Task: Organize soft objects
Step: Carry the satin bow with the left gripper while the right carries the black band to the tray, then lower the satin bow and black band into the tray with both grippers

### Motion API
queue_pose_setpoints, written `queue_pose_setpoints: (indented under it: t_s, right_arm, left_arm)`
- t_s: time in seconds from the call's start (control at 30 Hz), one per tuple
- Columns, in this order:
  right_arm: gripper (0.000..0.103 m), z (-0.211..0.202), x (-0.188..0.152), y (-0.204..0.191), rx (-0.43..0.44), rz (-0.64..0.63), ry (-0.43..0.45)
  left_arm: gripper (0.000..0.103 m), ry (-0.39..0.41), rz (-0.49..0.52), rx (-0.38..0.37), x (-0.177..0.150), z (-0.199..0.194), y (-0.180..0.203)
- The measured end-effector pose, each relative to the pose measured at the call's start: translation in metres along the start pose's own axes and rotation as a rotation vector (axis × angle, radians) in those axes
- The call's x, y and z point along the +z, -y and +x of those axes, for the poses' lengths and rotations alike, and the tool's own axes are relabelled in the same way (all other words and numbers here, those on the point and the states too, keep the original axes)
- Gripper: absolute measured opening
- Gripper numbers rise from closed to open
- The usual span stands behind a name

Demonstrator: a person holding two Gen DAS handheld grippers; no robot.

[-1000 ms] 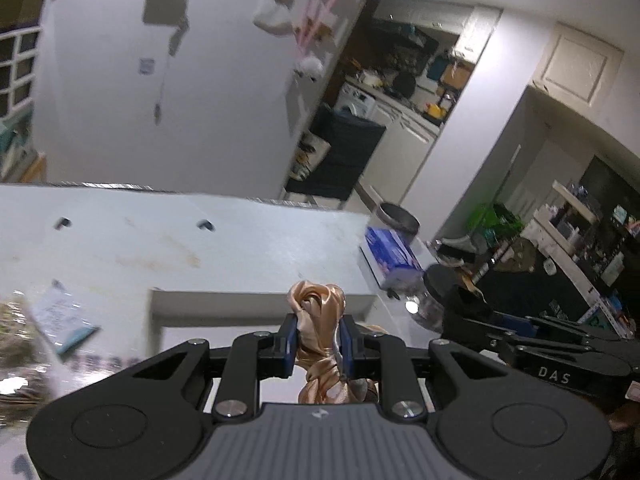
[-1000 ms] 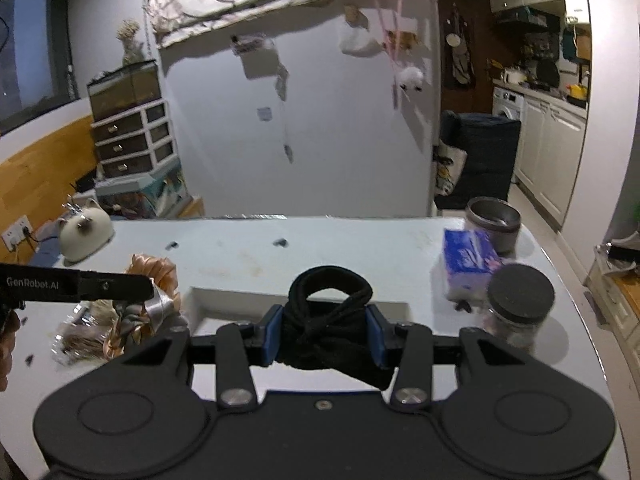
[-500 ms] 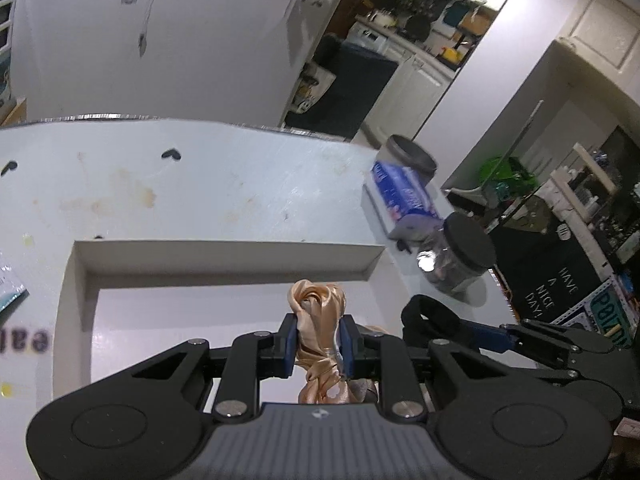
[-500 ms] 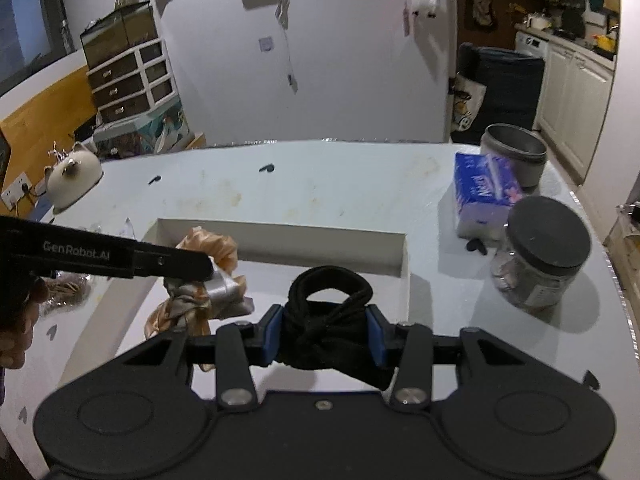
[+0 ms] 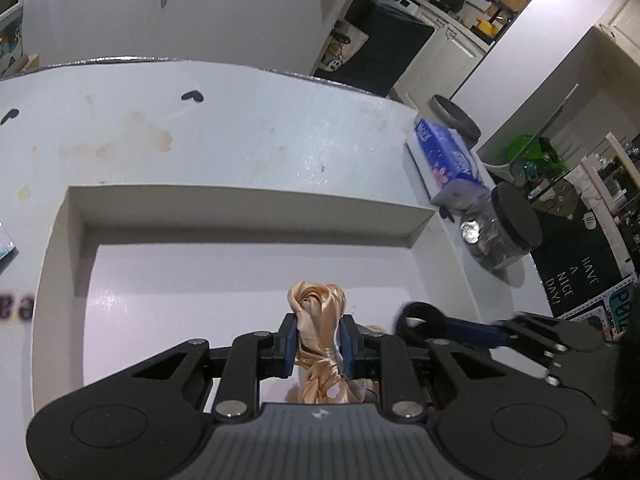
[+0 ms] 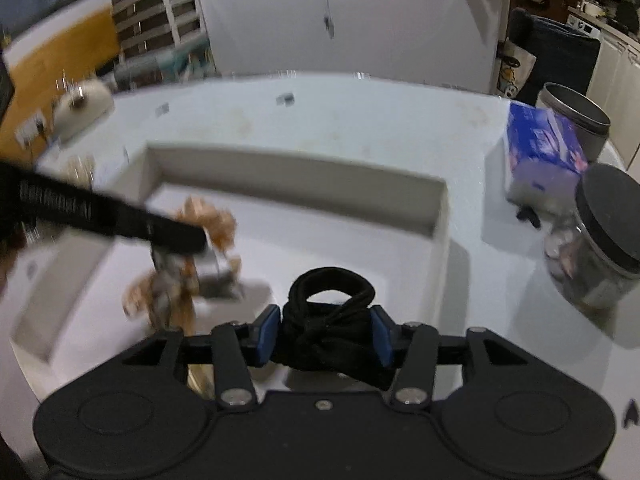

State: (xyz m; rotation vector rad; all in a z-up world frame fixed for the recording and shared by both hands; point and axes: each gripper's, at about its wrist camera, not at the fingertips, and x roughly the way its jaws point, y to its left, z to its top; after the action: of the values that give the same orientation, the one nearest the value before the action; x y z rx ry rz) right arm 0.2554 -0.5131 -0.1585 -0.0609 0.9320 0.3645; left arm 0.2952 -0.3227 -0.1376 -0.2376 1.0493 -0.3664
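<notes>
- While both hover over the white tray (image 5: 248, 204), the left gripper (image 5: 317, 345) pinches a satin scrunchie (image 5: 318, 304), lower centre.
- Right gripper (image 6: 325, 334) clenches a black scrunchie (image 6: 332, 300), lower centre.

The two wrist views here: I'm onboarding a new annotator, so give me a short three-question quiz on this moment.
1. True or false: the left gripper is shut on the peach satin scrunchie.
2. What does the right gripper hold? A) tissue pack B) black scrunchie C) jar
3. Fill in: both grippers hang over the white ____.

Key: 1 true; 2 B; 3 tray. The blue tissue pack and the dark-lidded jar stand on the table to the tray's right.
</notes>
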Motion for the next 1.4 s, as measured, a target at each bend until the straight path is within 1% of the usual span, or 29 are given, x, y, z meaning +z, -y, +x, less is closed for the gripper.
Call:
queue_pose_setpoints:
  t_s: [0.03,0.1,0.23,0.27,0.3,0.33,0.37,0.4,0.53,0.7,0.8,0.9,0.97,1.03,1.1,1.13,1.17,1.23,1.4]
  right_arm:
    - [0.058,-0.004,-0.005,0.001,-0.007,-0.011,0.000]
    - [0.065,-0.017,-0.007,0.003,0.009,-0.003,0.018]
    - [0.065,-0.039,0.001,0.002,0.047,0.045,0.058]
    - [0.062,-0.041,0.003,0.001,0.058,0.047,0.060]
    - [0.051,-0.041,0.006,-0.003,0.061,0.040,0.046]
    - [0.043,-0.038,0.008,-0.006,0.057,0.026,0.020]
    - [0.033,-0.034,0.009,-0.008,0.048,0.012,-0.006]
    - [0.027,-0.029,0.009,-0.010,0.037,0.001,-0.029]
    - [0.024,-0.009,-0.002,-0.010,-0.019,-0.009,-0.113]
    - [0.024,-0.020,-0.008,-0.007,-0.011,0.014,-0.102]
    - [0.024,-0.032,-0.010,-0.003,-0.001,0.050,-0.074]
    - [0.024,-0.044,-0.009,-0.001,-0.008,0.074,-0.045]
    - [0.026,-0.050,-0.009,0.000,-0.015,0.084,-0.025]
    - [0.027,-0.056,-0.009,0.000,-0.024,0.094,-0.004]
    - [0.027,-0.062,-0.008,0.000,-0.033,0.105,0.016]
    - [0.027,-0.064,-0.008,0.000,-0.037,0.111,0.024]
    - [0.029,-0.068,-0.009,-0.001,-0.040,0.119,0.035]
    - [0.030,-0.074,-0.009,0.000,-0.044,0.135,0.052]
    - [0.031,-0.086,-0.011,-0.003,-0.058,0.145,0.077]
  left_arm:
    - [0.024,-0.006,0.000,0.002,0.000,0.002,-0.001]
    - [0.024,-0.011,-0.003,0.002,0.000,0.004,-0.004]
    - [0.024,-0.015,-0.013,0.002,-0.001,0.007,-0.008]
    - [0.024,-0.017,-0.012,0.003,-0.001,0.007,-0.009]
    - [0.024,-0.019,-0.011,0.004,0.000,0.008,-0.009]
    - [0.024,-0.021,-0.010,0.004,0.000,0.009,-0.009]
    - [0.024,-0.024,-0.009,0.002,0.000,0.010,-0.009]
    - [0.024,-0.027,-0.007,-0.001,0.000,0.011,-0.008]
    - [0.024,-0.043,0.001,-0.025,0.003,0.019,-0.004]
    - [0.024,-0.062,-0.003,-0.085,0.001,0.028,0.004]
    - [0.024,-0.083,0.006,-0.091,-0.005,0.038,0.010]
    - [0.030,-0.099,0.016,-0.078,-0.010,0.045,0.012]
    - [0.043,-0.093,0.026,-0.066,-0.012,0.043,0.015]
    - [0.050,-0.085,0.035,-0.056,-0.012,0.040,0.016]
    - [0.053,-0.068,0.041,-0.047,-0.011,0.033,0.016]
    - [0.056,-0.060,0.046,-0.046,-0.011,0.029,0.016]
    - [0.061,-0.053,0.049,-0.046,-0.010,0.025,0.015]
    - [0.067,-0.043,0.055,-0.044,-0.010,0.016,0.015]
    - [0.068,-0.037,0.081,-0.054,-0.012,0.004,0.019]
